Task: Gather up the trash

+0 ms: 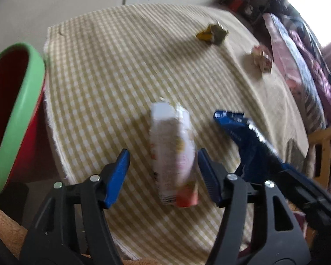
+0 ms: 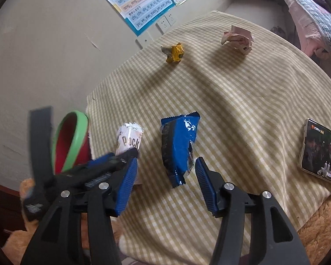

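Note:
A white snack box (image 1: 173, 152) lies on the checked tablecloth (image 1: 112, 70), between the open jaws of my left gripper (image 1: 163, 161). It also shows in the right wrist view (image 2: 129, 140). A blue wrapper (image 2: 179, 148) lies just ahead of my open right gripper (image 2: 165, 171), its near end between the fingertips; it shows in the left wrist view (image 1: 238, 132). A crumpled yellow wrapper (image 2: 173, 53) and a crumpled pink-white wrapper (image 2: 238, 38) lie farther back. A red bin with a green rim (image 1: 17, 114) stands at the table's left edge.
A phone (image 2: 320, 152) with a lit screen lies at the table's right side. A wall with posters (image 2: 141, 4) and sockets is behind the table. A bed with bedding (image 1: 302, 66) is on the right. An orange fuzzy cover (image 2: 320, 227) hangs below the cloth.

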Demonstrator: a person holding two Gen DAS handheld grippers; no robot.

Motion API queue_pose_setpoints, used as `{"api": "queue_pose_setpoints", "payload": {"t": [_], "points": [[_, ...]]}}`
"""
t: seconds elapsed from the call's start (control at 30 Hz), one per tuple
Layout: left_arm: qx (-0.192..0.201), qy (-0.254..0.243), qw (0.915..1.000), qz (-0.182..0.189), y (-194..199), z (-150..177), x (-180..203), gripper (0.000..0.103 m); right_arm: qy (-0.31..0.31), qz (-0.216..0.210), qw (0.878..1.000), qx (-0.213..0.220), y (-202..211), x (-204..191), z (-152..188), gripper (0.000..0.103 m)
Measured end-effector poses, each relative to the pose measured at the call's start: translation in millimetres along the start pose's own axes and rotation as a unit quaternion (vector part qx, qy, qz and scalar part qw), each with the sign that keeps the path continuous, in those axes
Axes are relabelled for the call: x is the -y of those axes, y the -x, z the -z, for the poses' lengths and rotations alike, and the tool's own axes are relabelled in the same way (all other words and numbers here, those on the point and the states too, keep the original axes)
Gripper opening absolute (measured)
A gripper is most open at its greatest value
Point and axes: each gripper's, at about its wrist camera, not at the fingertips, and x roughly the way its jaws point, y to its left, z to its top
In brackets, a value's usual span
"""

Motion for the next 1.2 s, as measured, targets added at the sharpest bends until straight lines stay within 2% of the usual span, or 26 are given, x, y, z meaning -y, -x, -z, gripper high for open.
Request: {"api": "queue_pose_setpoints", "payload": {"t": [0.1, 0.23, 0.4, 0.53, 0.57, 0.63, 0.67, 0.7, 0.8, 0.97, 1.2], "points": [[-0.008, -0.004, 1.0, -0.002, -5.9, 0.6, 1.6, 0.06, 0.005, 0.007, 1.0, 0.015, 9.7, -0.2, -3.4, 0.061], [-0.005, 0.001, 1.0, 0.002, -5.6, -0.2, -0.6, 0.06, 0.001, 0.035, 0.999, 0.014, 1.8, 9.6, -7.0, 0.062], [0.002, 0.02, 0.9998, 0.007, -4.0, -0.2, -7.2, 0.051, -0.003, 0.047, 0.999, 0.003, -18.0, 14.9, -19.4, 0.061], [0.004, 0.023, 0.9997, 0.013, -2.0, 0.6, -10.4, 0.043, 0.0, 0.04, 0.999, -0.002, -29.5, 12.0, -25.5, 0.06], [0.004, 0.023, 0.9996, 0.014, -2.1, 0.9, -9.9, 0.041, -0.002, 0.038, 0.999, -0.008, -33.2, 11.8, -24.8, 0.057], [0.003, 0.021, 0.9996, 0.017, -1.3, 1.8, -10.9, 0.037, -0.006, 0.027, 0.999, -0.026, -40.5, 12.8, -22.2, 0.042], [0.003, 0.021, 0.9996, 0.018, -1.5, 2.1, -10.4, 0.035, -0.004, 0.023, 0.999, -0.034, -43.6, 12.2, -19.8, 0.027], [0.003, 0.02, 0.9996, 0.019, -1.3, 2.4, -10.3, 0.033, 0.0, 0.023, 0.999, -0.04, -45.6, 11.2, -17.3, 0.021], [0.005, 0.021, 0.9995, 0.021, 0.1, 3.0, -9.9, 0.032, 0.0, 0.013, 0.999, -0.035, -42.5, 10.2, -14.7, 0.018], [0.02, 0.033, 0.9987, 0.034, 7.0, 2.7, -13.3, 0.032, 0.007, 0.009, 1.0, 0.0, -23.9, 3.2, -17.1, 0.017], [0.058, 0.017, 0.9974, 0.039, 30.5, 5.2, -10.1, 0.032, 0.038, 0.026, 0.998, 0.038, -5.4, -11.6, -15.4, 0.017]]}}
